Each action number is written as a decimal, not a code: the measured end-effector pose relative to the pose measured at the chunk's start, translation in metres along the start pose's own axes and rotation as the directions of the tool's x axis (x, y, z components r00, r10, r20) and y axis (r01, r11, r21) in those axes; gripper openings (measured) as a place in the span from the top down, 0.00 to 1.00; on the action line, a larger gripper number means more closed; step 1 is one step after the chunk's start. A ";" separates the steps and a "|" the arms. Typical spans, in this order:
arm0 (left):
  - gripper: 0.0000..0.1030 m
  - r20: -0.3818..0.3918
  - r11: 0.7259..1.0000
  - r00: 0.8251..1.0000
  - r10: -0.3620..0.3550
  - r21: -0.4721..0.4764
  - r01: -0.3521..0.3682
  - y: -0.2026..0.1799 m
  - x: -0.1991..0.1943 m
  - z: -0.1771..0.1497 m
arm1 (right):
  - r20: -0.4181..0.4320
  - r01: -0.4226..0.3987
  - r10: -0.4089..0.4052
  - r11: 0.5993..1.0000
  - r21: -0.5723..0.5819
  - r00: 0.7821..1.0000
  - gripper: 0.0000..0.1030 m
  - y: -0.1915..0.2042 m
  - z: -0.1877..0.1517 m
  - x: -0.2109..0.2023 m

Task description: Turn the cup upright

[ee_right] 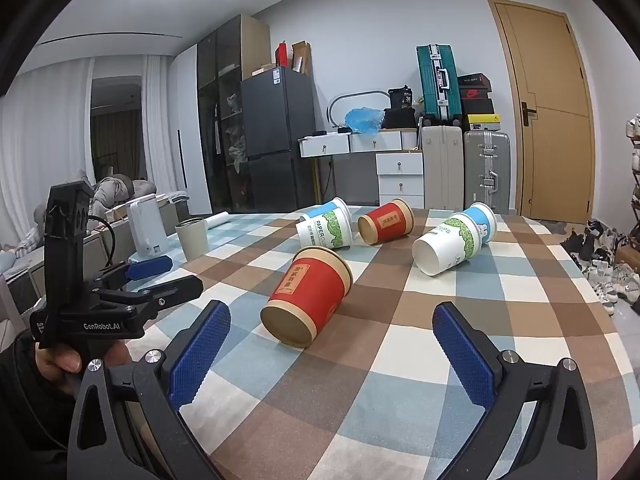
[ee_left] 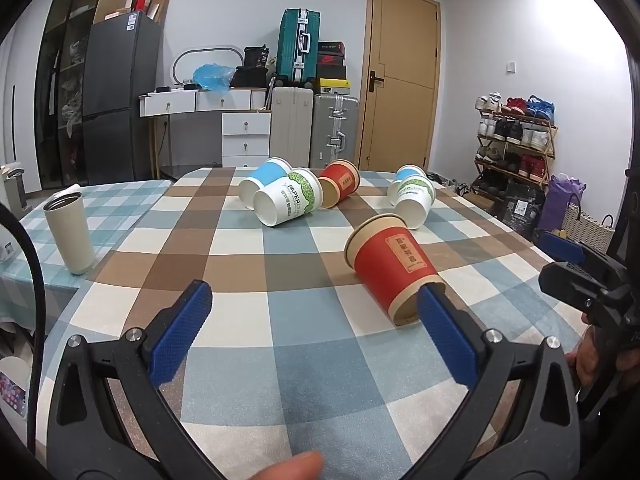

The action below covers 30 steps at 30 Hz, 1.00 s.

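Observation:
Several paper cups lie on their sides on the checked tablecloth (ee_left: pixel 304 360). The nearest is a red cup (ee_left: pixel 390 270), base toward me, also in the right wrist view (ee_right: pixel 308 296). My left gripper (ee_left: pixel 316 308) is open and empty; its right finger (ee_left: pixel 444 332) is just in front of that cup's base. My right gripper (ee_right: pixel 332 340) is open and empty, close in front of the red cup, which lies to the left of its middle. The left gripper also shows in the right wrist view (ee_right: pixel 152 276). Farther back lie a second red cup (ee_left: pixel 340 182), two white-green cups (ee_left: pixel 290 200) (ee_left: pixel 414 200) and two blue cups.
A beige tumbler (ee_left: pixel 70 232) stands upright at the table's left side; a white kettle (ee_right: pixel 146 228) stands behind it. The table's far edge faces suitcases, drawers, a fridge and a door. A shoe rack (ee_left: pixel 516 140) stands at the right.

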<state>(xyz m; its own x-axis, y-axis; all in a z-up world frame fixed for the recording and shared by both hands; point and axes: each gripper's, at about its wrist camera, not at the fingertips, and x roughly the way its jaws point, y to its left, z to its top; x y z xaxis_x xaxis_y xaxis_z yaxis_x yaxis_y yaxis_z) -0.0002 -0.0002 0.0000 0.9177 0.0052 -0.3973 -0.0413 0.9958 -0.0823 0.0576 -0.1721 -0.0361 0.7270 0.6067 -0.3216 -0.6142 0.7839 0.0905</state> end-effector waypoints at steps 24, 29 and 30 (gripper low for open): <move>0.01 0.007 1.000 1.000 -0.002 0.007 0.002 -0.001 -0.001 0.000 | -0.009 0.003 -0.003 1.000 0.002 1.000 0.00 0.000 0.000 0.000; 0.01 0.006 1.000 1.000 -0.004 0.005 0.004 0.001 -0.001 0.001 | -0.010 0.003 -0.003 1.000 0.001 1.000 0.00 0.000 0.000 0.000; 0.01 0.007 1.000 1.000 -0.003 0.007 0.003 0.000 -0.001 0.000 | -0.010 0.002 -0.002 1.000 0.001 1.000 0.00 0.000 0.000 0.000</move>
<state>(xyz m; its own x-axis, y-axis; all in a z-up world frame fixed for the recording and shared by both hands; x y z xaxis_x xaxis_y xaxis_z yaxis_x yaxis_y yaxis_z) -0.0011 -0.0004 0.0005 0.9204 0.0026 -0.3911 -0.0356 0.9964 -0.0773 0.0578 -0.1716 -0.0358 0.7249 0.6040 -0.3312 -0.6126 0.7852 0.0910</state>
